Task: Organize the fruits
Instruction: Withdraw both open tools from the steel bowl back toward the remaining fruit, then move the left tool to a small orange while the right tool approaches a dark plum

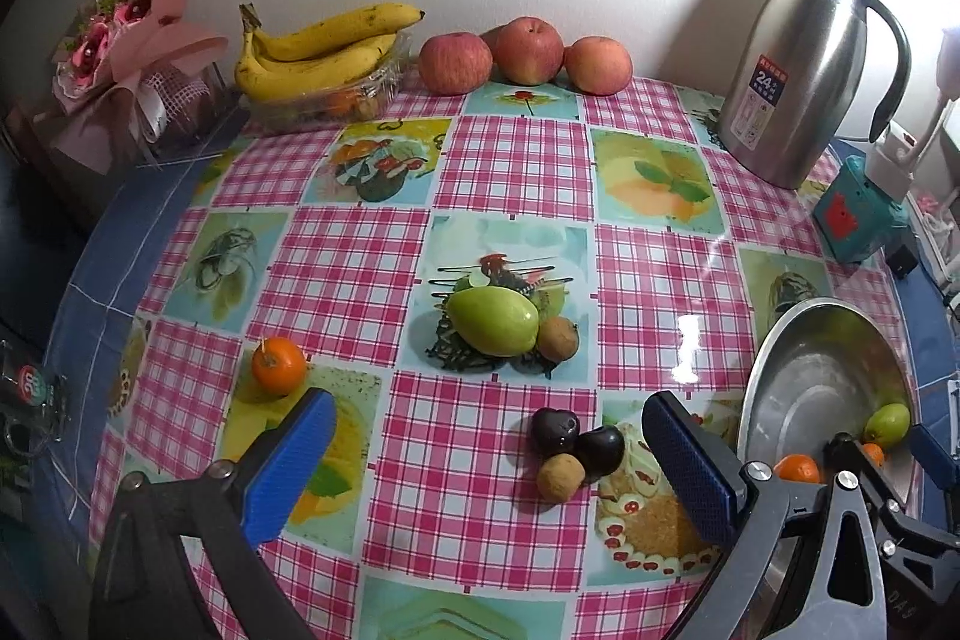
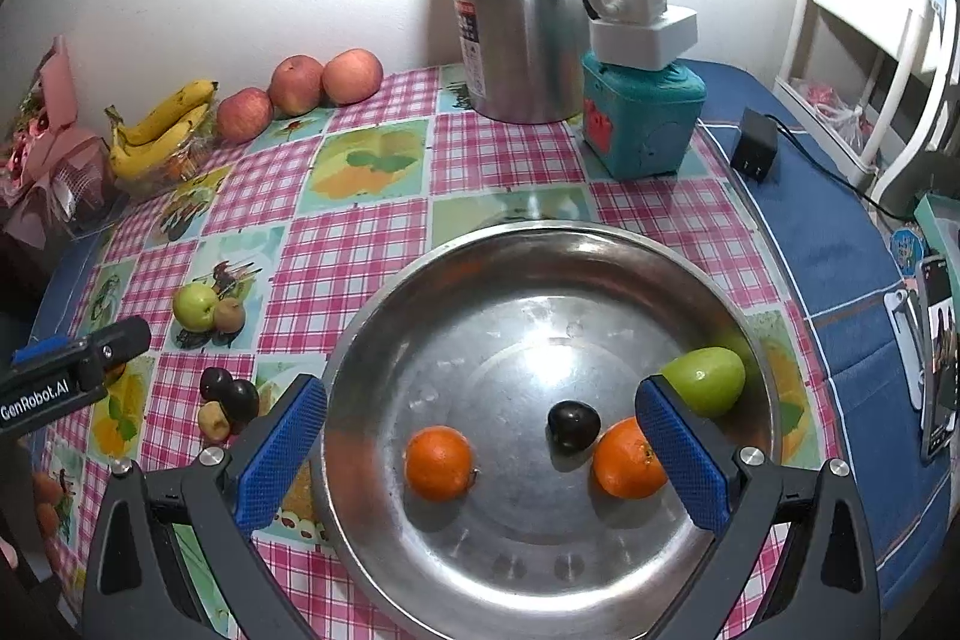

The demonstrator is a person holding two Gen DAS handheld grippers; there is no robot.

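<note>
the left gripper hangs over the checked tablecloth with its blue pads spread wide and nothing between them. just ahead of its right finger lie two dark plums touching each other, with a small brown fruit pressed against their near side. further ahead, roughly in line with the gap between the fingers, a green mango rests against another small brown fruit. ahead of the left finger sits a lone orange. far ahead by the wall are a bunch of bananas on a clear tray and three apples in a row, with a steel thermos jug off to the far right. the right gripper hovers over the steel bowl, jaws also wide apart and holding nothing. between its fingers, inside the bowl, lie an orange nearer the left finger and a dark plum toward the right one. a second orange touches that plum and is partly hidden behind the right finger, and a green mango leans on the bowl wall just beyond that fingertip. a teal box stands ahead past the bowl, beside the jug.
</note>
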